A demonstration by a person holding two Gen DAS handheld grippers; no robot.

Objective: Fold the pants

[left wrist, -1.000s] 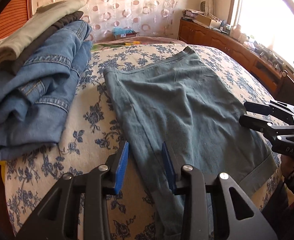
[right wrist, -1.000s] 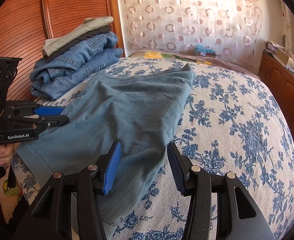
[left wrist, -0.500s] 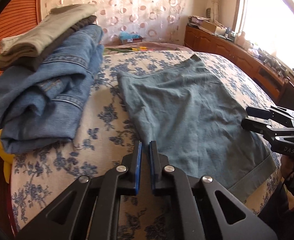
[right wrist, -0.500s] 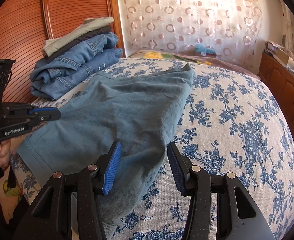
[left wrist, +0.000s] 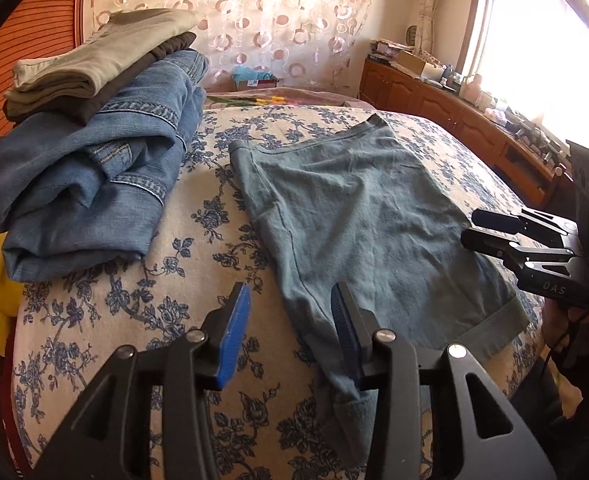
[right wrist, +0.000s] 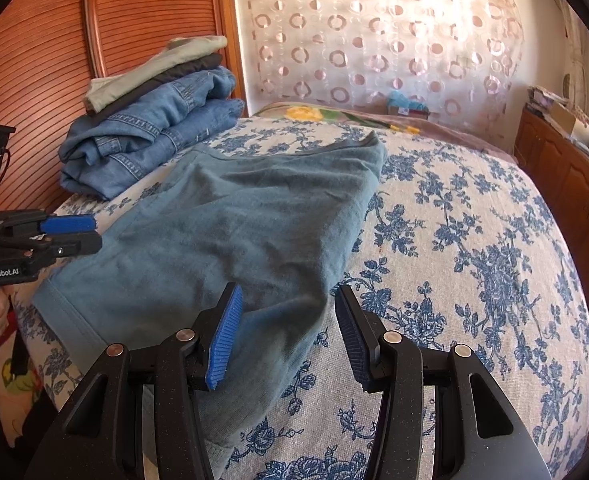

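Observation:
A pair of teal-grey shorts (left wrist: 358,216) lies flat on the floral bedspread (left wrist: 142,304), waistband at the far end; it also shows in the right wrist view (right wrist: 238,240). My left gripper (left wrist: 290,320) is open and empty over the shorts' near left edge. It shows at the left of the right wrist view (right wrist: 74,234). My right gripper (right wrist: 288,320) is open and empty, astride the shorts' near right edge. It shows at the right of the left wrist view (left wrist: 494,228).
A stack of folded jeans (left wrist: 90,176) with olive and dark trousers (left wrist: 98,60) on top sits at the bed's left by the wooden headboard (right wrist: 42,52). A wooden cabinet (left wrist: 454,120) runs along the right under the window.
My left gripper shut half a second ago and has opened again, moving back toward the shorts' near edge. My right gripper has stayed open and still.

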